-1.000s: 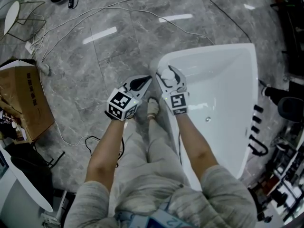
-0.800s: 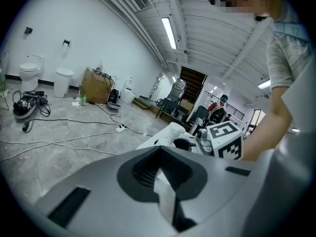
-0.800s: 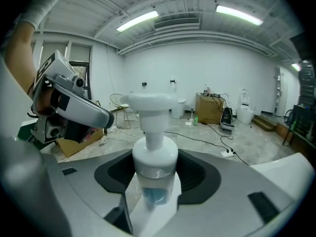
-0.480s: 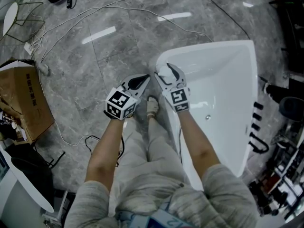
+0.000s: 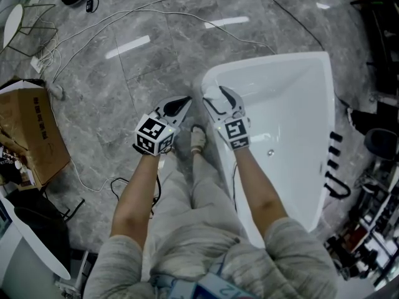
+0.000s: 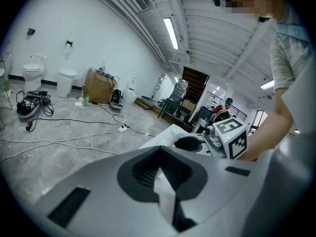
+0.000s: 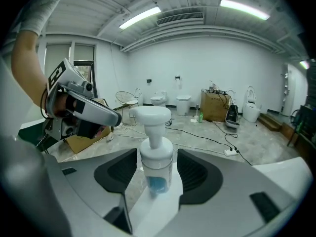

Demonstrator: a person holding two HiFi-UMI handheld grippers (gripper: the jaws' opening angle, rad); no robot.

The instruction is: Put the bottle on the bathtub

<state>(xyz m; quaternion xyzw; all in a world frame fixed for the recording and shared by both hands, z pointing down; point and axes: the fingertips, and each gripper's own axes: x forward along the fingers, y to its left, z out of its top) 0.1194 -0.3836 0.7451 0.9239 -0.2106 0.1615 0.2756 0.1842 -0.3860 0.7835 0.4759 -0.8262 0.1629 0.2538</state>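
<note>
A white pump bottle point(image 7: 157, 167) with blue liquid stands upright on the white bathtub's rim point(image 7: 148, 209), near the tub's corner point(image 5: 211, 78). My right gripper point(image 7: 156, 176) is open around it, with a narrow gap on each side of the bottle. From the head view only the bottle's white top point(image 5: 216, 94) shows between the right gripper's point(image 5: 219, 96) jaws. My left gripper point(image 5: 180, 106) hangs shut over the floor just left of the tub corner, with nothing in it. In its own view its jaws point(image 6: 160, 171) meet, with the right gripper point(image 6: 224, 138) beyond.
The white bathtub point(image 5: 327, 104) fills the right side, with black fittings point(image 5: 335, 167) along its far rim. Cables point(image 5: 156, 11) trail over the grey floor. A cardboard box point(image 5: 31, 129) sits at the left. The person's feet point(image 5: 197, 139) stand beside the tub.
Both grippers have shifted only slightly; the left one drifted a little left. The bottle stays between the right gripper's jaws at the tub corner.
</note>
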